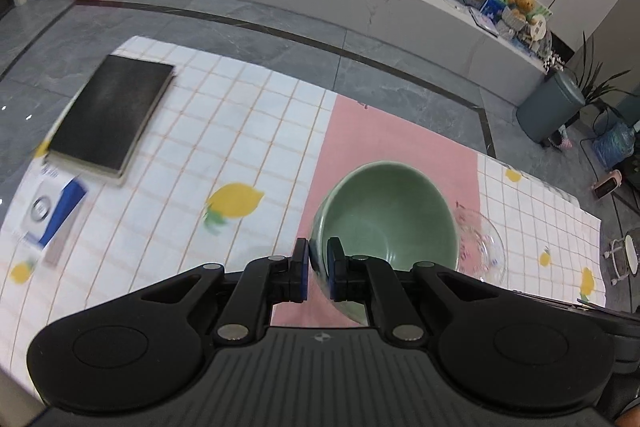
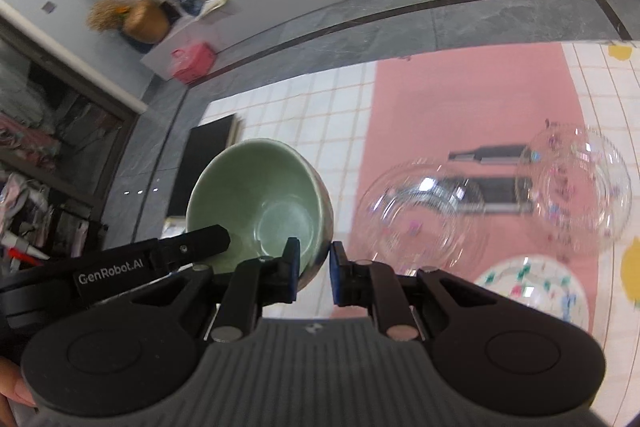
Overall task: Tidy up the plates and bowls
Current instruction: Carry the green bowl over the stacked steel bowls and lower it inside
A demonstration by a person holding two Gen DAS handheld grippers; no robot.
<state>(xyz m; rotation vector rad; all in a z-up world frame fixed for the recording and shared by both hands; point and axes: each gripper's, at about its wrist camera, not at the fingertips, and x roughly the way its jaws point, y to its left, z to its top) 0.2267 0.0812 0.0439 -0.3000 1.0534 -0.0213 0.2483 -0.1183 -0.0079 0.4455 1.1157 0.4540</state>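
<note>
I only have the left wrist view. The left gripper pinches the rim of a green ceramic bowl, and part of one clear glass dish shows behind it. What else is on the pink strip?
Observer: The right wrist view shows two clear glass bowls side by side, a nearer one and a second to its right.
Operator: Any plates?
Observer: One, a white plate with coloured specks, lying in front of the glass bowls.
Operator: Where is the right gripper?
Observer: The right gripper is right at the wall of the green ceramic bowl. I cannot tell whether it grips it.
</note>
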